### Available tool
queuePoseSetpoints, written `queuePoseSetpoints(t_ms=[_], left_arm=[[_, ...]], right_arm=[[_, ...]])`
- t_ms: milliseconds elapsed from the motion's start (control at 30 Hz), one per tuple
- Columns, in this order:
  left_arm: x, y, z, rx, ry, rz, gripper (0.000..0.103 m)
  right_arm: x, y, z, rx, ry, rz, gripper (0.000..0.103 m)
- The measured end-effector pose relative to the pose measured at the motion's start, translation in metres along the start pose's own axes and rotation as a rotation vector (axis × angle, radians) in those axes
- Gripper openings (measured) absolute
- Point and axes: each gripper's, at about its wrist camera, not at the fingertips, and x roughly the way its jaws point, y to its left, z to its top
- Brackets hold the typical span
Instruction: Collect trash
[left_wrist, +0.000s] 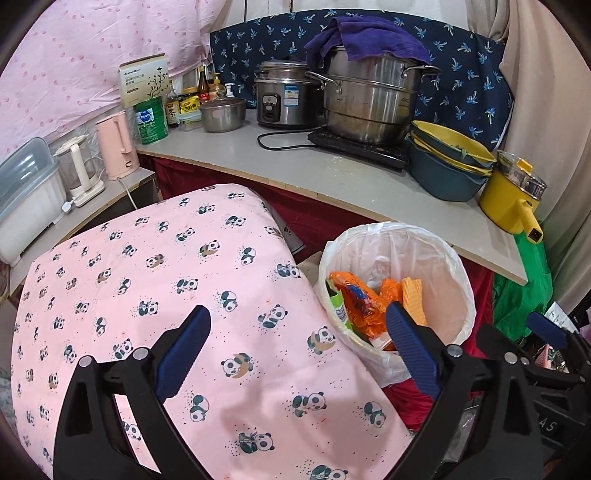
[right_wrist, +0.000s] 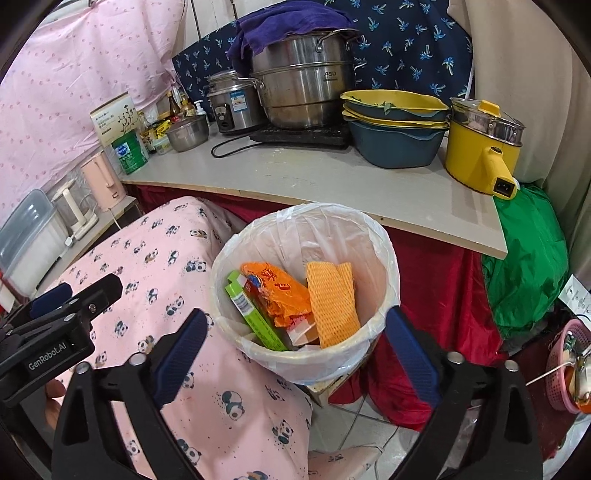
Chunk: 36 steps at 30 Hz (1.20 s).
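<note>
A round bin lined with a white bag (right_wrist: 380, 236) (left_wrist: 458, 258) stands on the floor beside the pink panda-print table (left_wrist: 184, 277) (right_wrist: 155, 266). It holds an orange wrapper (right_wrist: 280, 291) (left_wrist: 354, 299), a green carton (right_wrist: 255, 321) (left_wrist: 338, 306) and an orange foam net (right_wrist: 332, 302) (left_wrist: 413, 295). My left gripper (left_wrist: 299, 347) is open and empty above the table's right side. My right gripper (right_wrist: 295, 350) is open and empty just above the bin's near rim. The left gripper also shows at the left edge of the right wrist view (right_wrist: 62, 317); the right gripper shows at the right of the left wrist view (left_wrist: 546, 332).
A grey counter (right_wrist: 295, 184) behind the bin carries a steel steamer pot (right_wrist: 303, 85), rice cooker (right_wrist: 232, 107), stacked yellow-blue basins (right_wrist: 395, 125) and a yellow electric pot (right_wrist: 480, 147). Red cloth (right_wrist: 436, 280) hangs below it. A green bag (right_wrist: 524, 266) and pink basket (right_wrist: 569, 362) sit at right.
</note>
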Motion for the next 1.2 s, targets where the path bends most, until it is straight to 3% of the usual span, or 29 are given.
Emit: queuePoseSetpoints(t_ms=[433, 1200], left_arm=[[-0.002, 0.006, -0.021, -0.014, 0.033, 0.039, 0.095], [0.001, -0.011, -0.039, 0.024, 0.059, 0.051, 0.095]], right_arm=[[-0.006, 0.008, -0.018, -0.09, 0.013, -0.056, 0.096], [-0.008, -0.002, -0.031, -0.082, 0.026, -0.076, 0.096]])
